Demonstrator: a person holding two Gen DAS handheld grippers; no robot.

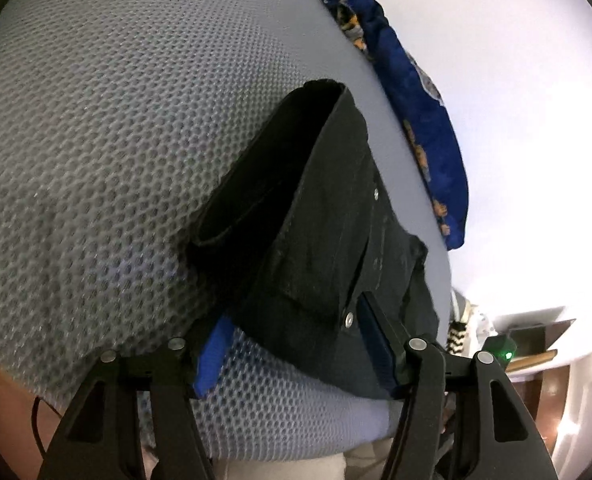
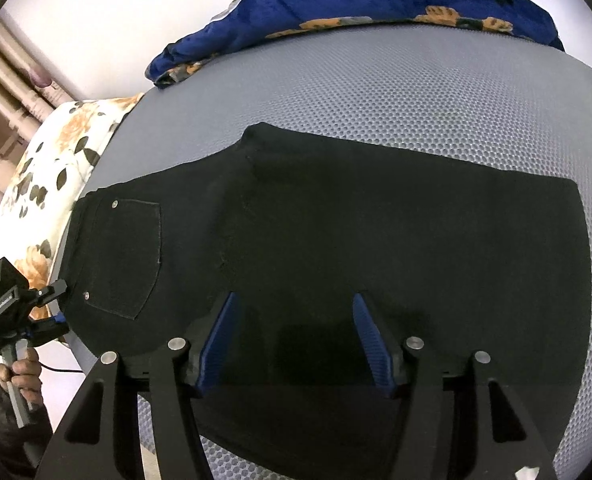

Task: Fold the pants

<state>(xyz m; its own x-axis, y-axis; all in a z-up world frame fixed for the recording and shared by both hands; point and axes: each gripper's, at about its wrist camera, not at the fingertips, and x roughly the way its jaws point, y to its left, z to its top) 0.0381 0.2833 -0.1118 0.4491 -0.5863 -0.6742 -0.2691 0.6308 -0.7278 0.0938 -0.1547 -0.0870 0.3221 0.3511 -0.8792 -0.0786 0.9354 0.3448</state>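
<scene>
Grey honeycomb-mesh mattress [image 2: 436, 92] carries limp black denim pants [image 2: 336, 232], already doubled; both tools gape, released. Left tool [image 1: 296, 344] straddles the waistband; right tool [image 2: 292, 336] the near edge; I'd pinch there.

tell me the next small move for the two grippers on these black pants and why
Probably close both. The left gripper is open at the waistband of the black pants, and the right gripper is open over the near edge. The pants lie flat on the grey mesh mattress, neither end gripped.
</scene>
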